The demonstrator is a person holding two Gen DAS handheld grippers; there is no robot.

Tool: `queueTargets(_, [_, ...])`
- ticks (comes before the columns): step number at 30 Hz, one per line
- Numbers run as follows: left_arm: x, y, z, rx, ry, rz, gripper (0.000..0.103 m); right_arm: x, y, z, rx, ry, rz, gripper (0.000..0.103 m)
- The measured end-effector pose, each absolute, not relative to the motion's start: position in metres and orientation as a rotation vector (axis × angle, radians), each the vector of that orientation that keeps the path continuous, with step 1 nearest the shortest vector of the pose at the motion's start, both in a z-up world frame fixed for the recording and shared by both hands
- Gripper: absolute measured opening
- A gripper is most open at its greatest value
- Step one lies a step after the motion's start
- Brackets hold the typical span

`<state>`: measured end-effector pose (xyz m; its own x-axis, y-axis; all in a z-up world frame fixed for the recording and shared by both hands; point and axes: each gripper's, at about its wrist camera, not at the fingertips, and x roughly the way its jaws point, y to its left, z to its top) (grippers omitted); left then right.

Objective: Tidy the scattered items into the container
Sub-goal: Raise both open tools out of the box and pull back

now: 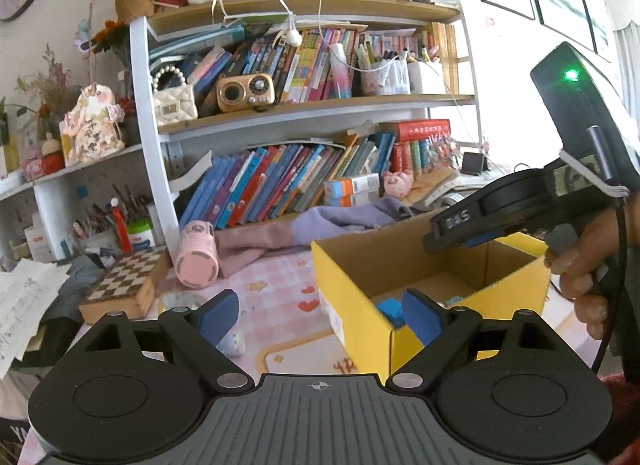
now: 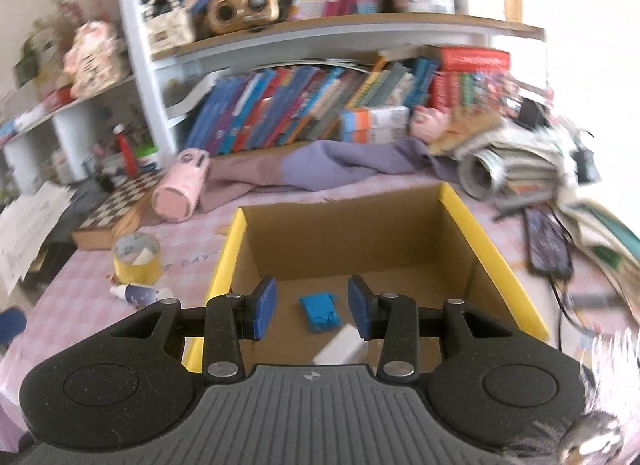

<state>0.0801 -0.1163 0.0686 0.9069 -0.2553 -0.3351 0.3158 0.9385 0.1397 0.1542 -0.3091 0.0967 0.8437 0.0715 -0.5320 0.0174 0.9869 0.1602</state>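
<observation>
Left wrist view: left gripper (image 1: 320,319), jaws spread and empty, beside the yellow box (image 1: 360,285). Right wrist view: right gripper (image 2: 312,307), spread and empty, over the box; tape roll (image 2: 136,257) and small tube (image 2: 140,293) lie left of it, best approached low, jaws straddling

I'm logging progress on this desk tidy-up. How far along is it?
Done: a blue block and a white block lie inside the yellow cardboard box. In hand: nothing; the right hand-held gripper hangs open over the box, and the left hand-held gripper is open too. Left: the yellow tape roll and small white tube on the pink checked tablecloth.
</observation>
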Motion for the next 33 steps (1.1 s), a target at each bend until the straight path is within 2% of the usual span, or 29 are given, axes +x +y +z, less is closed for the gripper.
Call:
queueTargets(17, [0.052,-0.028,0.060,0.177,0.376,-0.360,0.091,0.070,-0.251,0.083,0.234,0.563,-0.145,0.042])
queueTargets(33, [0.030,0.035,0.045,0.094,0.482,-0.219,0.091,0.035,-0.200,0.071,0.200,0.626,-0.085,0.046])
